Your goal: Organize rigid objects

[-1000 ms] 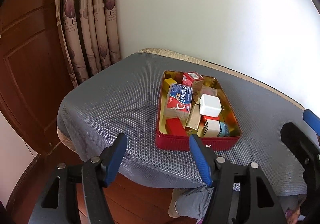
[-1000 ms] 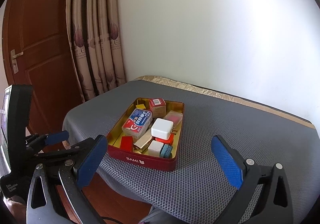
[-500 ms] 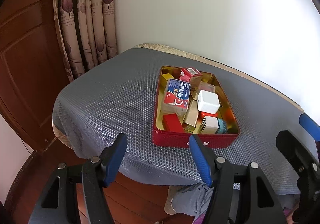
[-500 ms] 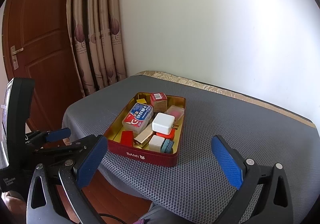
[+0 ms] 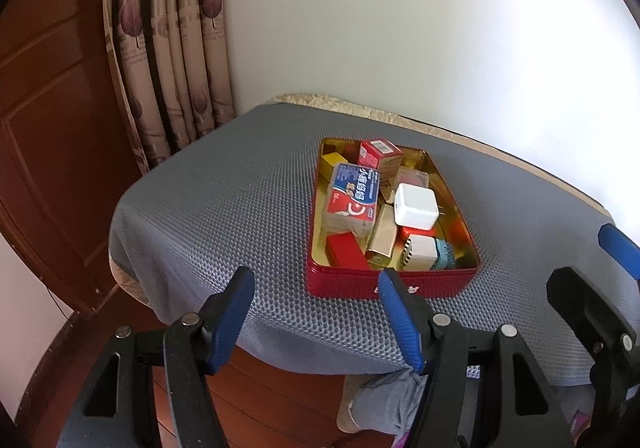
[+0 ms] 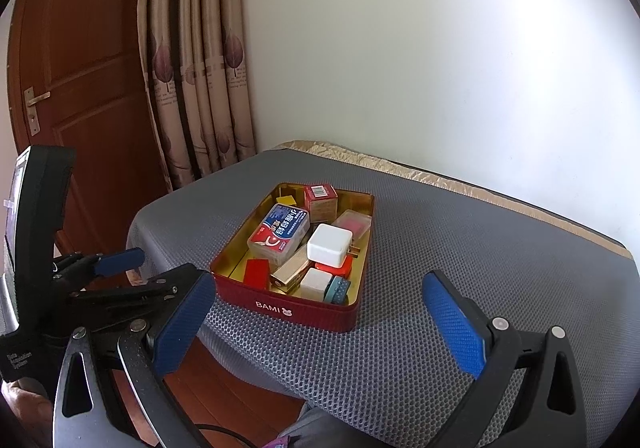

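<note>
A red tin [image 5: 440,288] [image 6: 288,310] with a gold inside stands on the grey mat, near its front edge. It holds several small things: a white charger cube [image 5: 414,206] [image 6: 329,246], a blue, red and white pack [image 5: 352,196] [image 6: 280,232], a red carton [image 5: 378,154], a gold box [image 5: 382,236] and a red block [image 5: 346,252]. My left gripper [image 5: 316,280] hovers open just short of the tin's front wall, nothing between its blue pads. My right gripper [image 6: 318,282] is open too, a little back from the tin and empty.
The grey mesh mat [image 5: 224,216] covers a table set against a white wall. A patterned curtain [image 5: 168,60] and a brown wooden door [image 6: 80,68] stand to the left. A person's grey trouser leg [image 5: 384,400] shows below the table's front edge, over the wood floor.
</note>
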`<state>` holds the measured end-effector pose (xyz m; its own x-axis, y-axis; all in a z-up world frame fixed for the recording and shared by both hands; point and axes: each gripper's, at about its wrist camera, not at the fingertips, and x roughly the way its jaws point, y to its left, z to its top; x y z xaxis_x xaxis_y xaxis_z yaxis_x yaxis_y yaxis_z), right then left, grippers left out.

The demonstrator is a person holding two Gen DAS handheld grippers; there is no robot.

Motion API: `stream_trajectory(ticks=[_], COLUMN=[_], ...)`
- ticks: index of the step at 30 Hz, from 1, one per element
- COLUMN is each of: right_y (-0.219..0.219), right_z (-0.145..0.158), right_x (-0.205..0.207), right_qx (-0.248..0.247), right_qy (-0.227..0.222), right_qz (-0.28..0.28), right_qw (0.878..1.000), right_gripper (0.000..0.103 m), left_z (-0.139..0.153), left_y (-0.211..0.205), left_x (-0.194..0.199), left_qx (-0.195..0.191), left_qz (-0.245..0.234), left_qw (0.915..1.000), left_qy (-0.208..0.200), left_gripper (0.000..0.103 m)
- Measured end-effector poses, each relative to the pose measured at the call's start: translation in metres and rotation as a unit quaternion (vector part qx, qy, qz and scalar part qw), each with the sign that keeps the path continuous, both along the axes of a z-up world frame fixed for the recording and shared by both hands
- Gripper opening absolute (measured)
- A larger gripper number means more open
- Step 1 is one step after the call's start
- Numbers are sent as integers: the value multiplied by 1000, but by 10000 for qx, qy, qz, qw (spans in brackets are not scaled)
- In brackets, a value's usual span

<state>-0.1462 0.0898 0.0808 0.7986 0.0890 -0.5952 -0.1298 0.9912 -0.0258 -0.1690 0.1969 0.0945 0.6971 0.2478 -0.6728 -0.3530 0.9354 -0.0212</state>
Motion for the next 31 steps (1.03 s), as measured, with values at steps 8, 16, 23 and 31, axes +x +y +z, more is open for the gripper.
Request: stream_trajectory(ticks=[8,16,23,31], right_y=[1,0,-4,-31], right_z=[-1,-2,-2,2], right_x=[0,0,-2,-2], right_qx=[-3,-4,8,-65], right_qy=[8,40,44,-36], right_qz=[9,7,-23,-329], right_qw=[10000,10000,10000,9994], right_gripper=[103,103,103,103], left_z=[-1,-8,-15,-12], left_y=[-1,-5,-3,-11], left_x=[1,7,8,6], left_qx=[8,-41,-357,-102], left_qz=[-24,-211,-451,-473], left_qw=[10000,9994,9983,9988], left_qy=[76,254,126,100], left_gripper=[75,84,86,86])
